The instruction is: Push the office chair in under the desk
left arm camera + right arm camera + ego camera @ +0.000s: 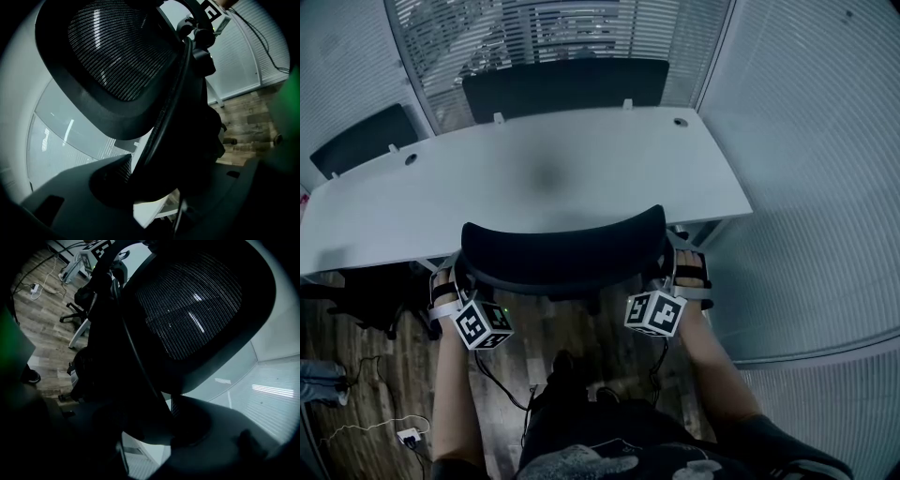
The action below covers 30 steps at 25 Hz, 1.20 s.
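Note:
The black mesh office chair [562,248] stands at the near edge of the white desk [534,178], its backrest top facing me and its seat hidden beneath. My left gripper [453,277] grips the backrest's left side, and my right gripper [680,270] grips its right side. In the left gripper view the backrest [117,56] fills the frame, and its dark rim runs down between the jaws of the left gripper [154,187]. The right gripper view mirrors this: the backrest [197,301] has its rim clamped in the right gripper [145,427].
Two more dark chairs [562,84] [361,141] stand across the desk against a glass wall with blinds. A ribbed partition wall [806,187] runs close on the right. A power strip [408,436] and cables lie on the wood floor at the left.

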Available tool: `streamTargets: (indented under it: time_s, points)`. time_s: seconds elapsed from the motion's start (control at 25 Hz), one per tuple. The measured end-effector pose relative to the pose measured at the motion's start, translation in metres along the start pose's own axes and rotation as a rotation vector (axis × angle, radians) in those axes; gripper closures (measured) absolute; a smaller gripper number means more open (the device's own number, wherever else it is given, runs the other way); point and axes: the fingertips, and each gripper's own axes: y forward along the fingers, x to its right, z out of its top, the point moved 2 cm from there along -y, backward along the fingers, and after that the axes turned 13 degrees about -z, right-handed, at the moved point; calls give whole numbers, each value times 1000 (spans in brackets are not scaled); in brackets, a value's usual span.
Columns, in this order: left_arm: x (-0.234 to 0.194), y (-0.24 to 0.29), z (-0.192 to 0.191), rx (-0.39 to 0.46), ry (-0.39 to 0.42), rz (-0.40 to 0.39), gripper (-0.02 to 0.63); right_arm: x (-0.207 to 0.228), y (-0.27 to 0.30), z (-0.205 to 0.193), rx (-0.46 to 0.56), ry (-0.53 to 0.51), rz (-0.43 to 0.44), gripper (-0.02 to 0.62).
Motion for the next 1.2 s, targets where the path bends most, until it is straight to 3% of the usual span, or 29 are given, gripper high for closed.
streamTargets:
  time_s: [0.36, 0.56, 0.8, 0.96, 1.2]
  points:
    - [3, -2, -4, -29, 0, -9, 345, -2, -3, 0, 7, 6, -28, 333]
    - [1, -1, -7, -87, -13, -38, 345, 0, -4, 3, 11, -7, -15, 333]
    - [2, -1, -5, -84, -39, -17, 343, -4, -4, 2, 46, 8, 25, 325]
    - [8, -9, -3, -75, -128, -47, 308, 2, -17, -1, 89, 69, 3, 305]
    - [18, -40, -1, -88, -219, -47, 288, 11, -44, -18, 74, 114, 4, 302]
